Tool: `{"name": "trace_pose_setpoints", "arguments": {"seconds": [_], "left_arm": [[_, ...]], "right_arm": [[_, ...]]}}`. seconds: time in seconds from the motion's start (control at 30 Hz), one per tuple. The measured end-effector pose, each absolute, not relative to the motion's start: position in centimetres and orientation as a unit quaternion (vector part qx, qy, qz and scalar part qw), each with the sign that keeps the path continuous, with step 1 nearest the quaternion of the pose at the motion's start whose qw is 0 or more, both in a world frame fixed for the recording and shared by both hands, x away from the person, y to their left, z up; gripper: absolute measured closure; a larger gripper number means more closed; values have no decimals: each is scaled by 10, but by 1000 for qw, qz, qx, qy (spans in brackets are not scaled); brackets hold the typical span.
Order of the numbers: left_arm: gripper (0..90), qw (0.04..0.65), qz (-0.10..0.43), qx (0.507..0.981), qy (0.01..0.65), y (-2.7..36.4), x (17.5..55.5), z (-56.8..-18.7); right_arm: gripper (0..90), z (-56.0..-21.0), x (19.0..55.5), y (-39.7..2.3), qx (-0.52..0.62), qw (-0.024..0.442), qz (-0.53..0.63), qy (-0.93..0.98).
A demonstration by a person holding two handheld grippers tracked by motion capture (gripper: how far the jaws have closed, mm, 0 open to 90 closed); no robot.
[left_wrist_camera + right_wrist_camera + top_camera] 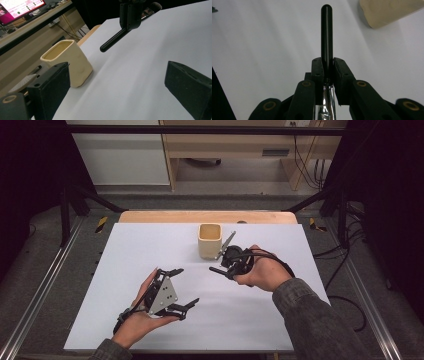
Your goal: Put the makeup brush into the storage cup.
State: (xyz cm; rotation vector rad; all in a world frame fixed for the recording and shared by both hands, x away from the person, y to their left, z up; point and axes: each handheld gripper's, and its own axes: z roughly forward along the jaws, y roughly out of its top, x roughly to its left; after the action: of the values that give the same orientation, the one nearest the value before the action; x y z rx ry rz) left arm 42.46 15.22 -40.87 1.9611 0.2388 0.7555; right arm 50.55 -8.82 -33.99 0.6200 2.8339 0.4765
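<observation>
Beside a squarish cream cup [209, 240], right claw [226, 265] clamped on a glossy black-handled tool [326, 35]; left claw [184, 289] apart.

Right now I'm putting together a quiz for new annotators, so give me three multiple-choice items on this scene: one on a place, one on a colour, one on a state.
1. Where does the cup stand?
A. near the table's far edge
B. at the near edge
C. on the floor

2. What colour is the handle of the brush in the right hand-held gripper?
A. red
B. black
C. white

3. How does the left hand-held gripper stand?
A. shut on the cup
B. shut on nothing
C. open, holding nothing

Answers:
1. A: the high view shows the cup on the white sheet close to the far edge.
2. B: the right gripper view shows a glossy black handle clamped between the jaws.
3. C: the left gripper view shows the jaws wide apart with bare sheet between them.
</observation>
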Motion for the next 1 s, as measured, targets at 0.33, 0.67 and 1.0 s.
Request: {"name": "trace_pose_setpoints", "arguments": {"seconds": [0.33, 0.67, 1.0], "left_arm": [[94, 473, 332, 811, 90, 142, 427, -410], [129, 460, 344, 815, 75, 137, 427, -411], [204, 449, 362, 815, 59, 130, 429, -415]], "right_arm": [[796, -337, 503, -84, 202, 96, 156, 962], [796, -338, 501, -80, 200, 88, 152, 964], [796, -336, 502, -78, 190, 84, 152, 966]]}}
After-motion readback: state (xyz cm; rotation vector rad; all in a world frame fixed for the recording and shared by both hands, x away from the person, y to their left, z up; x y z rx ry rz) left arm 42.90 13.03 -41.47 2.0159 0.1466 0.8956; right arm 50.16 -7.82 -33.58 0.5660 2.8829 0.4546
